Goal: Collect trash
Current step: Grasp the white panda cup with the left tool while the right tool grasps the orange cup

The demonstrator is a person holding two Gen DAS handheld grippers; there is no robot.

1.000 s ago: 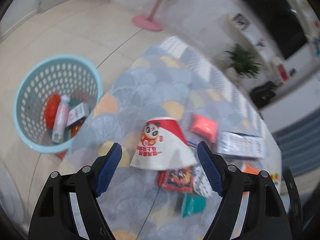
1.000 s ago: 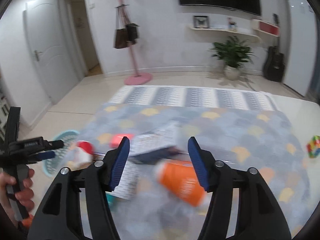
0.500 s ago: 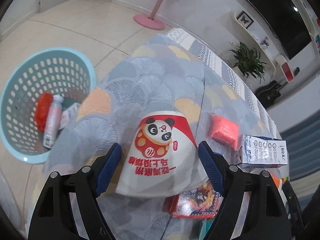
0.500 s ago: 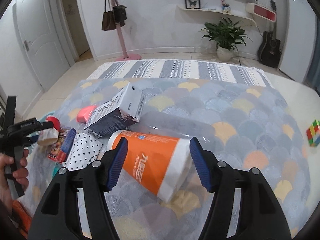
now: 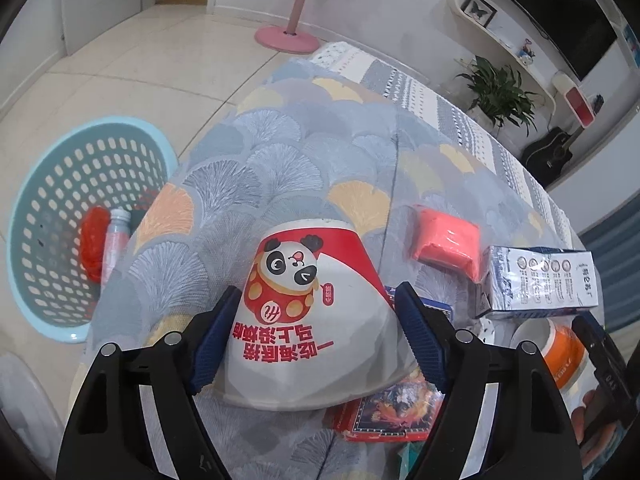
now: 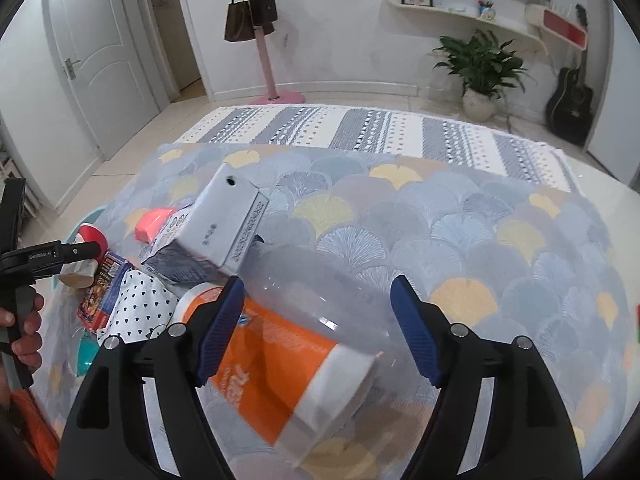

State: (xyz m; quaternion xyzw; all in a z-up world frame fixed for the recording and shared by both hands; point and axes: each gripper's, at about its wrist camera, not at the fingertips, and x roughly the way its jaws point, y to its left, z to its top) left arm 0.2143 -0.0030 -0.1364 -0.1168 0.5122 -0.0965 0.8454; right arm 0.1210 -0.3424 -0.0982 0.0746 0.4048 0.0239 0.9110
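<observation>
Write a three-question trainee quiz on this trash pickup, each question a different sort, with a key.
1. True or false: the left gripper has its jaws on either side of the panda cup.
2. Which item lies between the right gripper's jaws? A) pink pack B) orange-label bottle C) white carton
3. Fill in: the trash already collected sits in the light blue ____ on the floor.

Key: 1 true; 2 B; 3 basket.
</observation>
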